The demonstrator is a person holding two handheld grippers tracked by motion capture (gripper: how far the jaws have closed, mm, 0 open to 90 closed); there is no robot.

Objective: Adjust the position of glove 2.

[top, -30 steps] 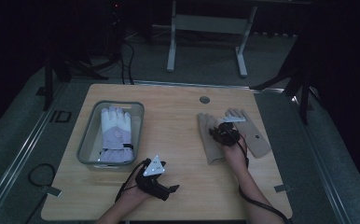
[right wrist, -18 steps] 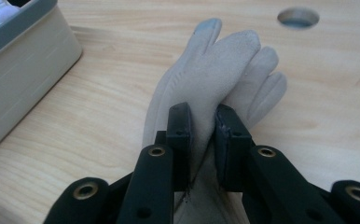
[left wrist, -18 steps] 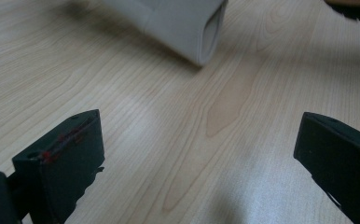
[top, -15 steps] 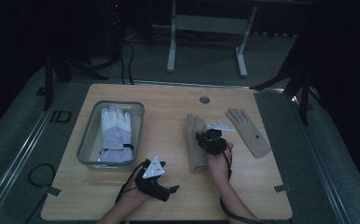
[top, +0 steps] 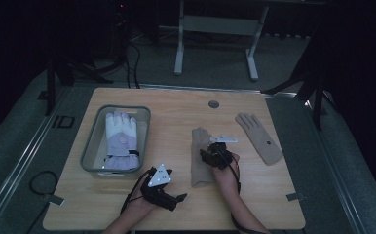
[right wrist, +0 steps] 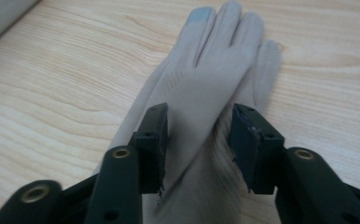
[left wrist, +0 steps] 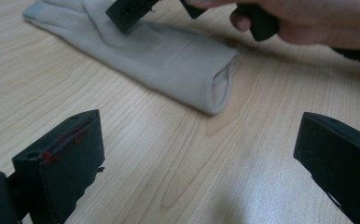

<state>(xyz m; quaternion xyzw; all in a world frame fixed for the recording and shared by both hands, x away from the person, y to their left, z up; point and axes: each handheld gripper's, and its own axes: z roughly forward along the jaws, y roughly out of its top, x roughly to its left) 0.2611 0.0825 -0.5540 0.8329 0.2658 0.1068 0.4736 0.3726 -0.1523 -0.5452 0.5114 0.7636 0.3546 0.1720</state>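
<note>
1 tan glove (right wrist: 201,93) under right gripper (right wrist: 197,140)

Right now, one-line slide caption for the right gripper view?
Right gripper, jaws parted, poised over a beige glove lying flat on the wooden table.

The wooden table (top: 176,105) carries a grey bin (top: 91,146) and two beige gloves (top: 200,156).

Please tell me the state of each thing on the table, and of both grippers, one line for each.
Left gripper: open, empty, low over the table.
Right gripper: jaws just opening, over the near glove.
Near glove: flat on the table, released.
Far glove: flat on the table, alone.
Bin: holds one white and purple glove.
</note>
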